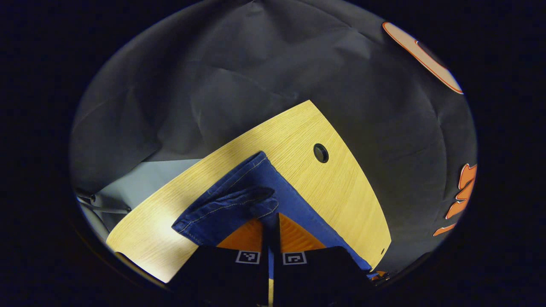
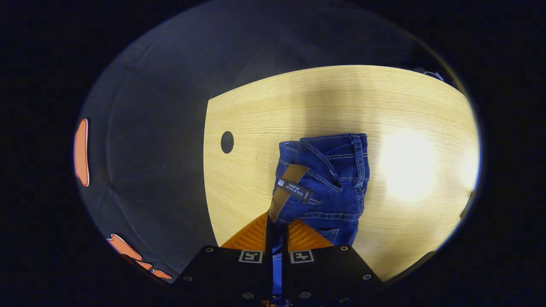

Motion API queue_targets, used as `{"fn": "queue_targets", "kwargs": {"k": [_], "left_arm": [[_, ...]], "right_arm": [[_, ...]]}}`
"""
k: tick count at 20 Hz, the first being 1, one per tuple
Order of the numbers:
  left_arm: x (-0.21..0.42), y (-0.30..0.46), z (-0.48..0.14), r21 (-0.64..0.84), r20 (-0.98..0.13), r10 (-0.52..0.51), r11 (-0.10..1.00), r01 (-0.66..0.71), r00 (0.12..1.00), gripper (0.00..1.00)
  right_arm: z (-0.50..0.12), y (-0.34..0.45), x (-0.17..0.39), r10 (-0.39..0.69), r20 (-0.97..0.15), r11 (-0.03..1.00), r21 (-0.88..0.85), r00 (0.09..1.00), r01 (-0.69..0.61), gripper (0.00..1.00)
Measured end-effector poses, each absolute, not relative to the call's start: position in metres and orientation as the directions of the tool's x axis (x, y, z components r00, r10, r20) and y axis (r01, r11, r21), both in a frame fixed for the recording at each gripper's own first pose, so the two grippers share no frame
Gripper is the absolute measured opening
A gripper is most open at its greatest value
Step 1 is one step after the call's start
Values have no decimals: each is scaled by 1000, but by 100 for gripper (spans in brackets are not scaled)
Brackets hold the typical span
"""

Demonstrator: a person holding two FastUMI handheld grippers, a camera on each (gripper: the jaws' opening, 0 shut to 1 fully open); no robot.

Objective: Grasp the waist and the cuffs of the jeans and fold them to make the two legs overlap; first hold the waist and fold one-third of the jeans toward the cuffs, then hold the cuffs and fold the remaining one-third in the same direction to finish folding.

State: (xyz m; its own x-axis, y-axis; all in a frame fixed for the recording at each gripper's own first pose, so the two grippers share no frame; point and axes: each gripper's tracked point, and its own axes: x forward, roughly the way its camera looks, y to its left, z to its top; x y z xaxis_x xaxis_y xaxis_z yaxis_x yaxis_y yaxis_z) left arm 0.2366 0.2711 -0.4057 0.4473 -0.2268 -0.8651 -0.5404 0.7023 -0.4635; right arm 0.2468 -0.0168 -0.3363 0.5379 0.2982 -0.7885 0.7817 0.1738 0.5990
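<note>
Blue jeans lie on the light wooden table. In the left gripper view the cuffs (image 1: 239, 200) with pale stitching rise just ahead of my left gripper (image 1: 270, 221), whose orange fingers (image 1: 245, 236) are shut on a fold of the cuff fabric; a leg runs back to the lower right. In the right gripper view the waist (image 2: 328, 179), with belt loops and a dark label, bunches in front of my right gripper (image 2: 276, 226). Its orange fingers (image 2: 305, 238) are pinched together on the waistband edge.
The wooden table (image 1: 337, 187) has a round cable hole (image 1: 320, 152) beyond the cuffs; the same cable hole (image 2: 227, 142) sits left of the waist in the right gripper view. Bare table (image 2: 409, 170) with a bright light patch spreads right of the waist. Black cloth hangs behind.
</note>
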Motion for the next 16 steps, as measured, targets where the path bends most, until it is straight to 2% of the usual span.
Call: {"fn": "queue_targets", "kwargs": {"k": [3,5,7,8,10,11,12,13,14,15,16], "left_arm": [[239,264,-408,-434,-874,-222,759,-485,433,4],[249,258,-397,-445,-858,-233,782,-436,458,5],[260,253,-388,-438,-845,-227,814,-383,483,8],[260,253,-383,-411,-848,-213,843,-348,486,23],[261,253,-377,-374,-848,-178,869,-324,500,35],[258,252,-371,-381,-846,-182,864,-329,501,47],[258,253,-364,-391,-842,-185,857,-335,507,47],[254,253,-362,-382,-847,-184,863,-330,499,41],[249,258,-357,-347,-868,-171,880,-325,466,60],[240,253,-352,-347,-863,-179,890,-295,473,80],[231,257,-342,-326,-869,-171,903,-279,464,100]], "right_arm": [[-331,-19,251,291,-807,304,587,514,750,9],[-324,-20,251,299,-804,378,594,513,710,9],[-310,-24,256,305,-778,406,627,548,664,17],[-300,-29,268,301,-743,389,668,598,634,26],[-281,-44,279,272,-696,369,713,664,596,39],[-281,-53,274,255,-710,392,696,656,601,43],[-287,-62,261,237,-736,426,665,634,613,50],[-299,-68,248,224,-768,461,626,600,629,54],[-309,-70,237,214,-796,498,588,566,638,77],[-319,-70,228,213,-815,527,560,539,639,73],[-327,-69,222,217,-828,545,542,517,640,82]]}}
